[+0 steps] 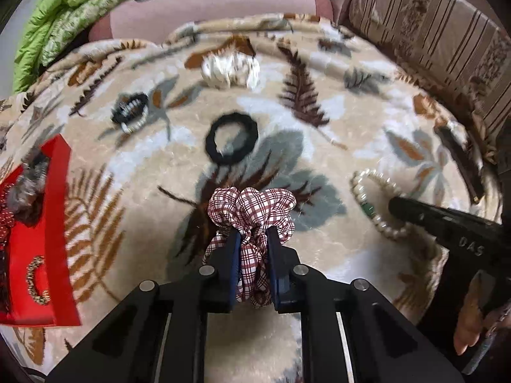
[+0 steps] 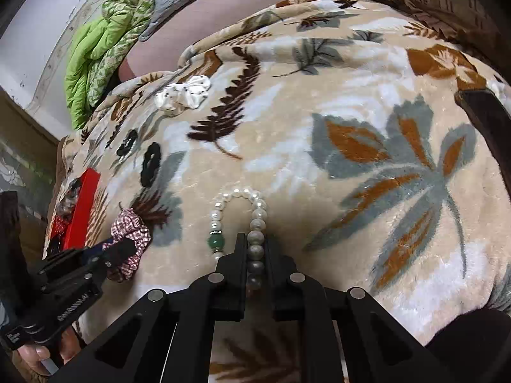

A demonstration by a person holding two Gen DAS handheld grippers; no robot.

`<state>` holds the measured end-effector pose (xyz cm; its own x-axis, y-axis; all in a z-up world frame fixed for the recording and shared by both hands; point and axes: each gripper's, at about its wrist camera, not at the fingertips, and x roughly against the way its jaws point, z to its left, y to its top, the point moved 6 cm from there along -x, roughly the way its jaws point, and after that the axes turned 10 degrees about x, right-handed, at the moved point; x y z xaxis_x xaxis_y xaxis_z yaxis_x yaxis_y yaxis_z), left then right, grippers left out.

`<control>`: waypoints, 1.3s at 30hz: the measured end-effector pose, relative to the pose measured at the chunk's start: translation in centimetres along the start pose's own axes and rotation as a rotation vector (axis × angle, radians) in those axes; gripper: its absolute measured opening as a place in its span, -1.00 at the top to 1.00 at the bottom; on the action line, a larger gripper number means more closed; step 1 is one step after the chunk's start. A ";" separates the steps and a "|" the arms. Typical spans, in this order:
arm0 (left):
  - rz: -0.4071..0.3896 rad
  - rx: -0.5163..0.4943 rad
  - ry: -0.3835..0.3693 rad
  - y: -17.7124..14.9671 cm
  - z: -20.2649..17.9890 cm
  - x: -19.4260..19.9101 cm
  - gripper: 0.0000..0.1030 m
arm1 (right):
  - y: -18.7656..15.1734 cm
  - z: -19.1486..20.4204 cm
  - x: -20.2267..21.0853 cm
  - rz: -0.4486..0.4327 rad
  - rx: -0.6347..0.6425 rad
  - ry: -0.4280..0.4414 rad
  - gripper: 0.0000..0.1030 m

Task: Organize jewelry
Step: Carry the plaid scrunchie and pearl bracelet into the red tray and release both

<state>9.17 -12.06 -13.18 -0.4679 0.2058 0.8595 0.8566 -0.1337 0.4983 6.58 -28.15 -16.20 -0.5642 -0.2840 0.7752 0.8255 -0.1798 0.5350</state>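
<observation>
Three scrunchies: a plaid scrunchie (image 1: 252, 210) pinched in the left tongs (image 1: 254, 239), a black one (image 1: 231, 142) beyond it, a white one (image 1: 230, 68) farthest. One pearl bracelet (image 2: 238, 210), near right, is clamped by the right tongs (image 2: 255, 245). The red box (image 1: 59, 223) at left holds trinkets. All lie on a leaf-patterned blanket (image 2: 367, 127); green bedding (image 2: 105, 51) sits far left.
</observation>
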 end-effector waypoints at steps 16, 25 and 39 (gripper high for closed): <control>-0.174 0.269 -0.065 0.7 10.0 11.7 0.71 | 4.0 9.7 6.3 -0.117 0.214 0.073 0.78; -0.213 0.456 0.056 -1.2 20.4 13.9 0.71 | 5.0 18.0 5.2 -0.076 0.336 0.214 0.78; -0.152 0.604 0.183 -4.3 30.3 11.5 0.70 | 4.3 33.5 -2.2 0.070 0.552 0.373 0.78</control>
<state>6.67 20.27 -8.86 -0.5774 0.0038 0.8165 0.7245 0.4635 0.5102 10.91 3.27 -4.37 -0.3857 -0.6022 0.6990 0.6764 0.3306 0.6581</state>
